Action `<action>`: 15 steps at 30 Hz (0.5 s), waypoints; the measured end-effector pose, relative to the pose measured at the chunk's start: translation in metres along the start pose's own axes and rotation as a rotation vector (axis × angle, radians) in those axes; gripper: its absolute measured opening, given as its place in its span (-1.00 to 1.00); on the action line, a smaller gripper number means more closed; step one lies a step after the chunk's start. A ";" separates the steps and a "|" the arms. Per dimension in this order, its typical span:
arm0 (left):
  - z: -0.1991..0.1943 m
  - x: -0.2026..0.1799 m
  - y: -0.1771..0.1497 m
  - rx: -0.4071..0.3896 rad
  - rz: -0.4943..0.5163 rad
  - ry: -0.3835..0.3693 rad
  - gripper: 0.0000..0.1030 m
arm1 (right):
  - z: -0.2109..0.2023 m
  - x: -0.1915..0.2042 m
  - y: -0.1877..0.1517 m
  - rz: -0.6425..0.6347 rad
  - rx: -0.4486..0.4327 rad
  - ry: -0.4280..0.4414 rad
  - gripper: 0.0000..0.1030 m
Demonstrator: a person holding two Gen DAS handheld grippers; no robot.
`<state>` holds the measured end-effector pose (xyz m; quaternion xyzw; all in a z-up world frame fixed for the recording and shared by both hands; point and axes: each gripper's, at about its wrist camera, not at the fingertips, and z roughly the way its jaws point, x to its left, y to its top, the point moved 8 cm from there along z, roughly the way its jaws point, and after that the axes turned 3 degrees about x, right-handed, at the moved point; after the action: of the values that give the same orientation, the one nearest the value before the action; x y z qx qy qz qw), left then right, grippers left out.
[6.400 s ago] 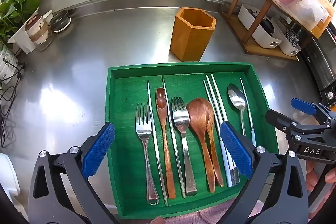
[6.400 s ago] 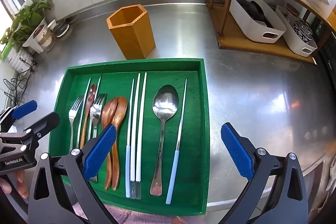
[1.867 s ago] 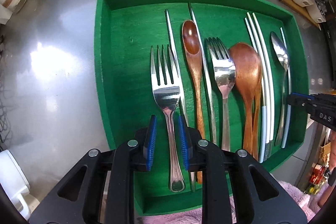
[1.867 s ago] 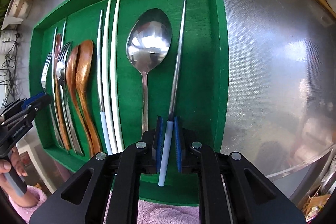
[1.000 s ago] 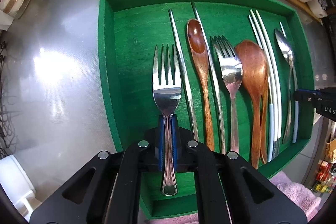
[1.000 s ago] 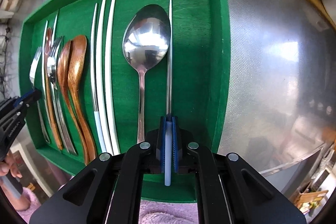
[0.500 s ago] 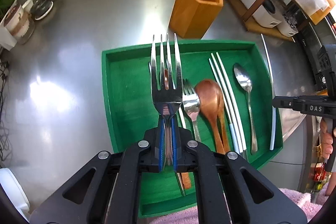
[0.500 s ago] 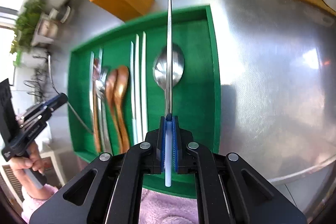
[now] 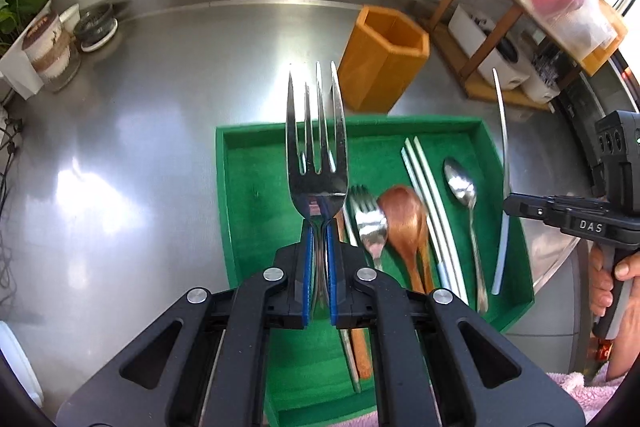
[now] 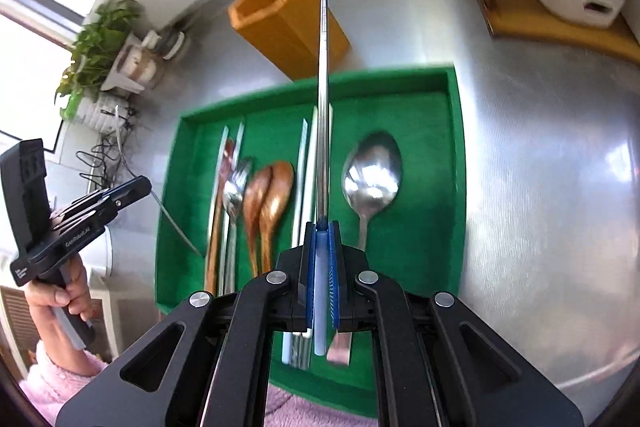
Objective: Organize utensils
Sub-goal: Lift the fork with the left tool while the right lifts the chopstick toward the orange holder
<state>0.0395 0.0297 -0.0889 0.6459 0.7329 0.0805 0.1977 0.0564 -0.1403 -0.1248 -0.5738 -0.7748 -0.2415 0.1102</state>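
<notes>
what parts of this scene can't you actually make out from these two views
- Lower handle of the fork, left wrist view: hidden between the left gripper pads.
- Wooden spoons, right wrist view: motion blur; handle ends hidden behind the right gripper.
- Inside of the wooden holder, both views: walls hide its bottom.
- Near edge of the green tray: covered by gripper bodies.

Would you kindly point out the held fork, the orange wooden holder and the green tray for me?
fork (image 9: 316, 183), left wrist view, on the head below the tines.
orange wooden holder (image 9: 378, 67), left wrist view, on its front wall.
green tray (image 10: 458, 163), right wrist view, on its right rim.
</notes>
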 end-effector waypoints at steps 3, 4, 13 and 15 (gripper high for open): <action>-0.010 -0.006 0.006 -0.065 0.022 -0.009 -0.90 | -0.006 0.003 0.010 -0.037 -0.067 -0.016 -0.89; -0.013 -0.009 0.009 -0.087 0.031 -0.015 -0.90 | -0.009 0.004 0.013 -0.043 -0.082 -0.014 -0.89; -0.049 -0.038 0.054 -0.275 0.089 -0.066 -0.90 | -0.046 0.033 0.070 -0.174 -0.364 -0.050 -0.89; -0.056 -0.043 0.071 -0.319 0.098 -0.073 -0.90 | -0.057 0.042 0.089 -0.200 -0.437 -0.045 -0.89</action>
<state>0.0859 0.0058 -0.0037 0.6437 0.6710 0.1818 0.3200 0.1212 -0.1134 -0.0349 -0.5096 -0.7594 -0.4003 -0.0585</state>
